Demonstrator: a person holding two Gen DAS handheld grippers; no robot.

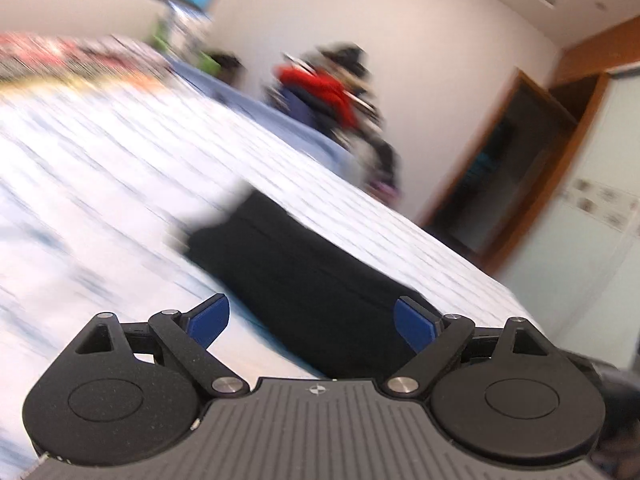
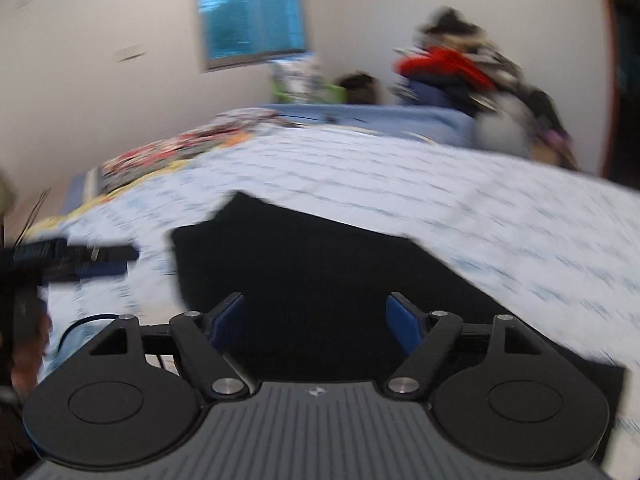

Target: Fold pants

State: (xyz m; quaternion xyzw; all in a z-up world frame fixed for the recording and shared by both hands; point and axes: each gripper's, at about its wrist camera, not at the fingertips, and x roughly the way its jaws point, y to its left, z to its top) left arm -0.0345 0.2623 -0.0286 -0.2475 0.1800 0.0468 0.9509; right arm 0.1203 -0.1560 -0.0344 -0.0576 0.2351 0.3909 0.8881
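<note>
Open tongs (image 2: 316, 320) above folded black pants (image 2: 320, 264)

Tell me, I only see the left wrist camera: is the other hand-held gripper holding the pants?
Observer: No. The right hand-held gripper is open. The black pants lie on the bedspread beyond its pads, not pinched.
Operator: Can that camera see my gripper too?
Observer: Yes. The left hand-held gripper shows blurred at that picture's left edge, to the left of the pants and apart from them.
</note>
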